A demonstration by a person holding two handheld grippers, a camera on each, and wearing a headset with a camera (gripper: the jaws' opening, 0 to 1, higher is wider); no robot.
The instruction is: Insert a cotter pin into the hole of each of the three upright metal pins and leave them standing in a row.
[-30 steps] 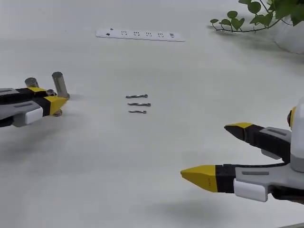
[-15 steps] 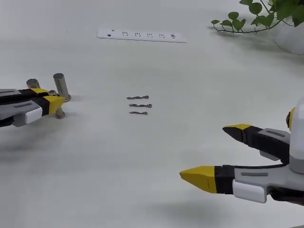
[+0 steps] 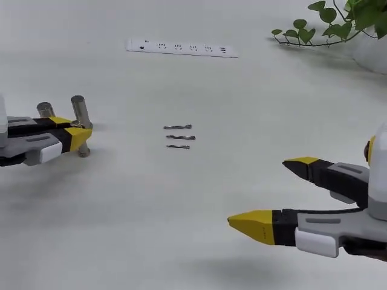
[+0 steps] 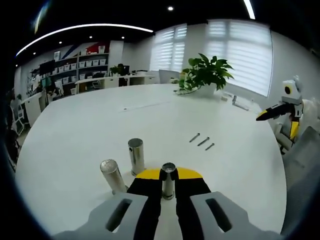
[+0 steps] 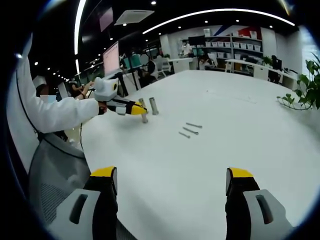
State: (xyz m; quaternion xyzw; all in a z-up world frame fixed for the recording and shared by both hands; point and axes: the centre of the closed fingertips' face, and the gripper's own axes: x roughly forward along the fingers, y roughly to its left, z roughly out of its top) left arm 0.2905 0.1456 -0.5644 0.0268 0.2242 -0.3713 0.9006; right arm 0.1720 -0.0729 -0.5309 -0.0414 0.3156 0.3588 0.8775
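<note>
My left gripper (image 3: 82, 138) is shut on a short metal pin (image 4: 168, 181), held upright between its yellow tips; I cannot tell whether the pin's base (image 3: 83, 151) touches the table. Two more metal pins (image 3: 78, 109) (image 3: 45, 110) stand just behind it, also seen as a taller pin (image 4: 136, 155) and a leaning pin (image 4: 112, 175). Three cotter pins (image 3: 179, 136) lie in a stack of parallel lines at mid-table, to the right of the left gripper. My right gripper (image 3: 266, 193) hovers open and empty at the near right, its tips (image 5: 172, 175) wide apart.
A white power strip (image 3: 181, 48) lies at the far side of the white table (image 3: 181, 229). A potted plant (image 3: 338, 18) trails leaves at the far right corner. Beyond the table's left edge are a person's white sleeve (image 5: 55, 117) and a mesh chair (image 5: 55, 165).
The left gripper has shifted a little right and toward me with the pin in its jaws, away from the two standing pins. The right gripper has stayed put.
</note>
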